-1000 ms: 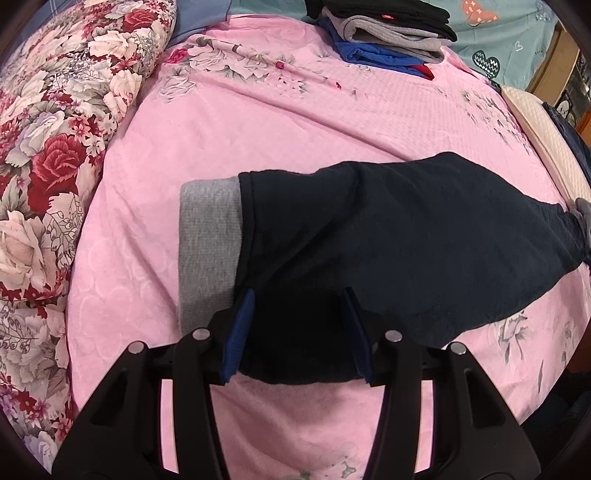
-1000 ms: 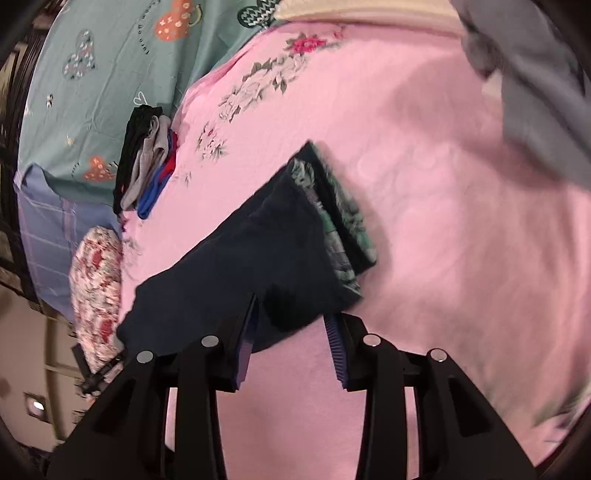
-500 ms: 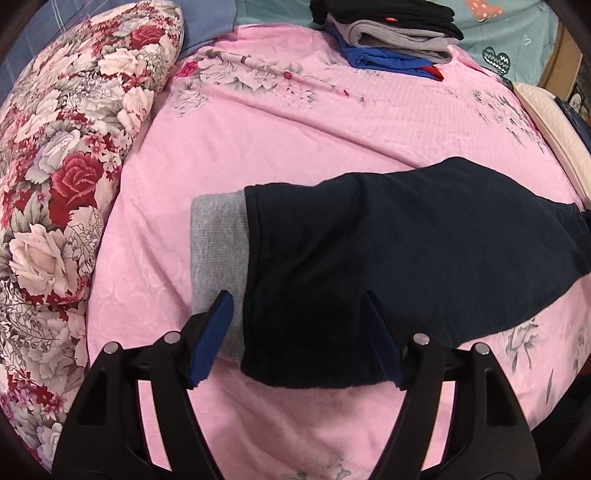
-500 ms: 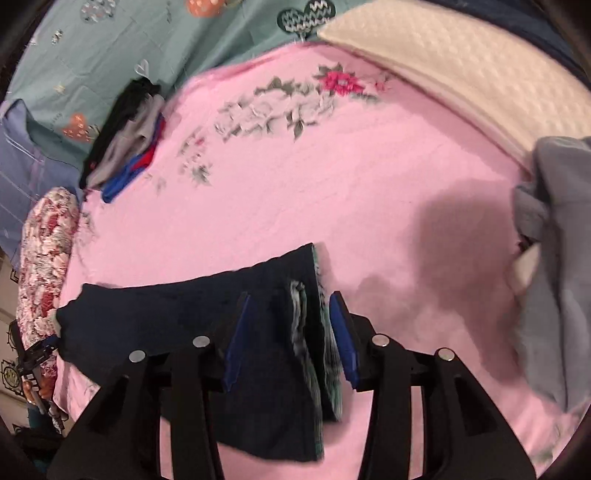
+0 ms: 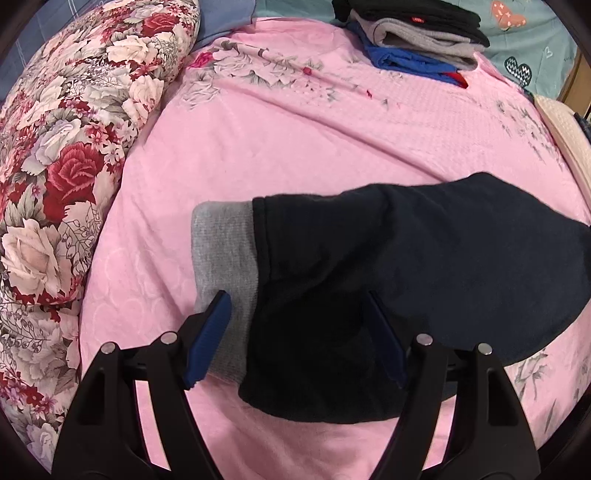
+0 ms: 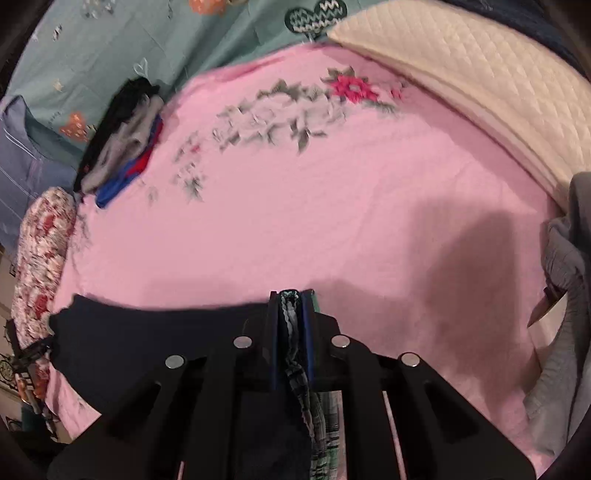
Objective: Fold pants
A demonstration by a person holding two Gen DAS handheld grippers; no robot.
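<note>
Dark navy pants [image 5: 388, 266] lie flat across the pink bedspread [image 5: 295, 147], near the bed's front edge. Their grey ribbed cuff [image 5: 225, 258] points toward the floral bolster [image 5: 66, 177] along the bed's left side.

Left tool [image 5: 295, 332]: jaws spread wide, blue pads [image 5: 208, 339] either side of the cuff end, one over the grey rib, the other over the dark cloth. Not closed on anything; whether the pads touch the fabric, cannot tell.

Right tool [image 6: 291, 306]: jaws pinched together on the waistband end of the pants [image 6: 147, 332]. A green patterned lining [image 6: 291, 332] shows bunched between the pads. Dark cloth trails from there toward the left of the view.

Far edge of bed: a stack of folded clothes [image 5: 417, 33], black on top, grey and blue below. Cream quilted pad [image 6: 461, 81] along the right side. Loose grey garment [image 6: 565, 295] at the right edge of the right wrist view.
</note>
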